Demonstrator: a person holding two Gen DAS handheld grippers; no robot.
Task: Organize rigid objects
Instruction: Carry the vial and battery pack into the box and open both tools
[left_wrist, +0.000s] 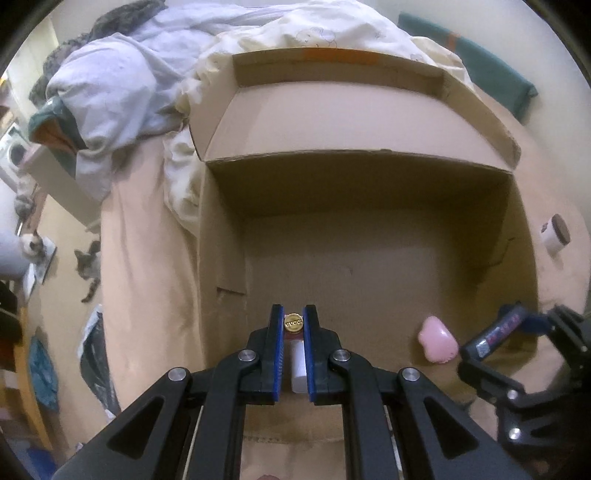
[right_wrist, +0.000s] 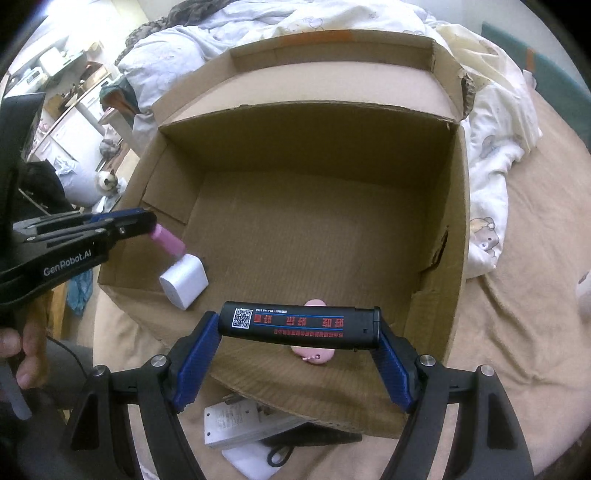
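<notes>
An open cardboard box (left_wrist: 369, 192) (right_wrist: 436, 229) lies on a bed. My left gripper (left_wrist: 293, 325) is shut on a pink bottle with a gold cap (left_wrist: 293, 322) and a white base, held over the box's near left corner; in the right wrist view the bottle (right_wrist: 170, 242) hangs down into the box from the left gripper (right_wrist: 147, 223). My right gripper (right_wrist: 299, 328) is shut on a black lighter (right_wrist: 299, 325), gripped end to end above the box's near edge; the lighter also shows in the left wrist view (left_wrist: 495, 332). A pink clam-shaped case (left_wrist: 437, 341) (right_wrist: 314, 356) lies on the box floor.
A white jar with a brown lid (left_wrist: 556, 234) lies on the peach sheet right of the box. White chargers and a black cord (right_wrist: 243, 432) lie in front of the box. Bunched bedding (left_wrist: 122, 85) is behind and left. Cats (left_wrist: 88, 269) sit on the floor left of the bed.
</notes>
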